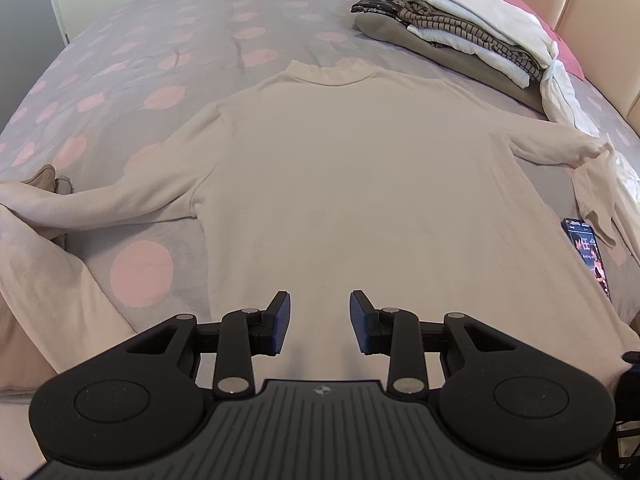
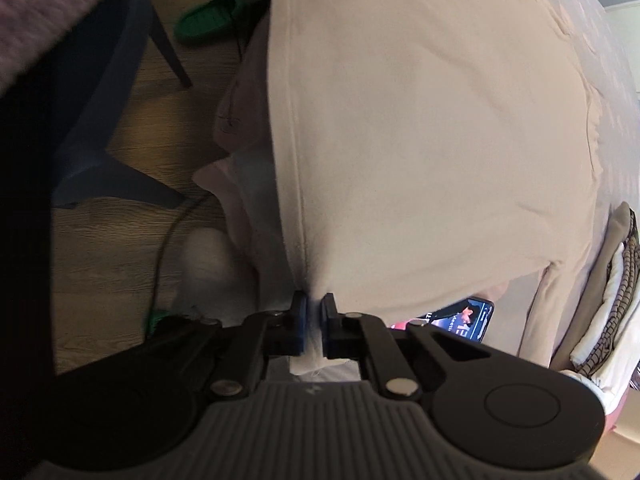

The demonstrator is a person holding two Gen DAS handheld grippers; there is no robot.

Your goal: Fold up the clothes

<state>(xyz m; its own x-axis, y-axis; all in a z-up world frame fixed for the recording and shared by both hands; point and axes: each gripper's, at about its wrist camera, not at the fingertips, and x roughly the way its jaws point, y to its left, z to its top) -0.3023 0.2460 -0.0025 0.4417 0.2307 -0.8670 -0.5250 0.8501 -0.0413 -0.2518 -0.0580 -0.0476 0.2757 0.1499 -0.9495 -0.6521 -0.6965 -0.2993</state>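
The cream sweater (image 1: 344,184) lies flat on the bed (image 1: 168,40), collar far, hem nearest. The left gripper (image 1: 319,322) hovers open and empty over the hem's middle; the right gripper (image 2: 314,322) pinches the hem's right corner, beside the phone (image 2: 464,318).

Count of items observed, by kind:

One cream long-sleeved high-neck top (image 1: 340,184), spread flat at the centre of the left wrist frame. It has two sleeves.

One stack of folded garments (image 1: 460,36), upper right of the same frame; at least five folded pieces show, exact number not determinable.

One black smartphone with a lit screen (image 1: 590,256), right edge of that frame.

One grey bedspread with pink dots (image 1: 168,72).

Two black two-finger grippers: the left (image 1: 320,316), lower centre of its frame, and the right (image 2: 315,322), lower centre of its frame.

One green shoe (image 2: 208,20), upper left of the right wrist frame.
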